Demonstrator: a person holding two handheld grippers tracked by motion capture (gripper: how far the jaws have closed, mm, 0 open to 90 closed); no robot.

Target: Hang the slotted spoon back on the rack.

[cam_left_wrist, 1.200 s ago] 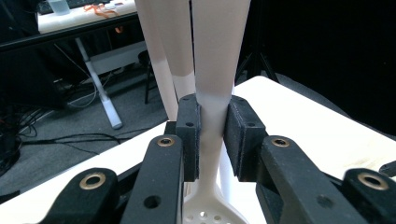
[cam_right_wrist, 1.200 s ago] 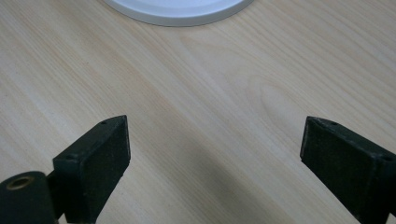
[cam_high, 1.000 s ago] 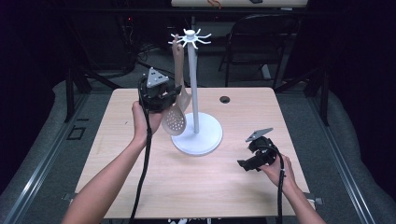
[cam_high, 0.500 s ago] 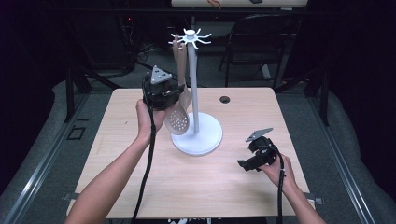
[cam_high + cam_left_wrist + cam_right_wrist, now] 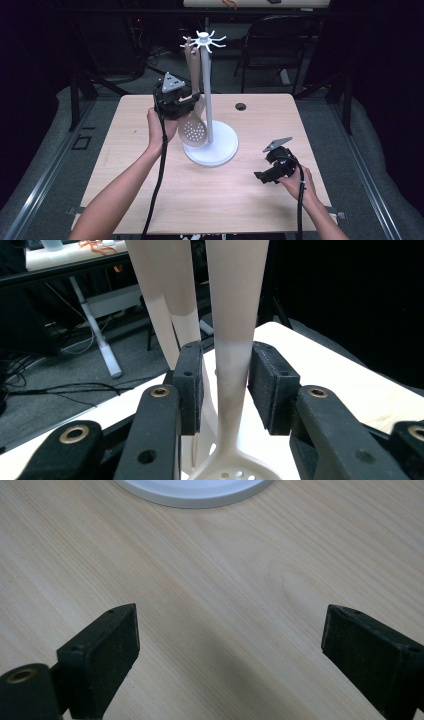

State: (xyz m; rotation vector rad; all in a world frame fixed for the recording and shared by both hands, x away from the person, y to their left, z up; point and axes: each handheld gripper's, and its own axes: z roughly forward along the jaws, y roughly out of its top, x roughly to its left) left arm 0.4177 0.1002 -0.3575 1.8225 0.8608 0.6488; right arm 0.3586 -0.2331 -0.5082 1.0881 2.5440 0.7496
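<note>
The left gripper (image 5: 187, 102) has its jaws around the handle of a slotted spoon (image 5: 193, 131) beside a white stand (image 5: 210, 145).

In the left gripper view the two black pads (image 5: 191, 385) sit on each side of the spoon handle (image 5: 232, 340), with small gaps showing, so I cannot tell if they squeeze it. The spoon hangs upright, its holed bowl low near the round base and its top up by the hooks (image 5: 202, 40) of the stand. The right gripper (image 5: 265, 172) is well apart, low over the wooden table (image 5: 150, 190), jaws spread wide and holding nothing. A small black hole (image 5: 241, 106) sits near the far edge.
</note>
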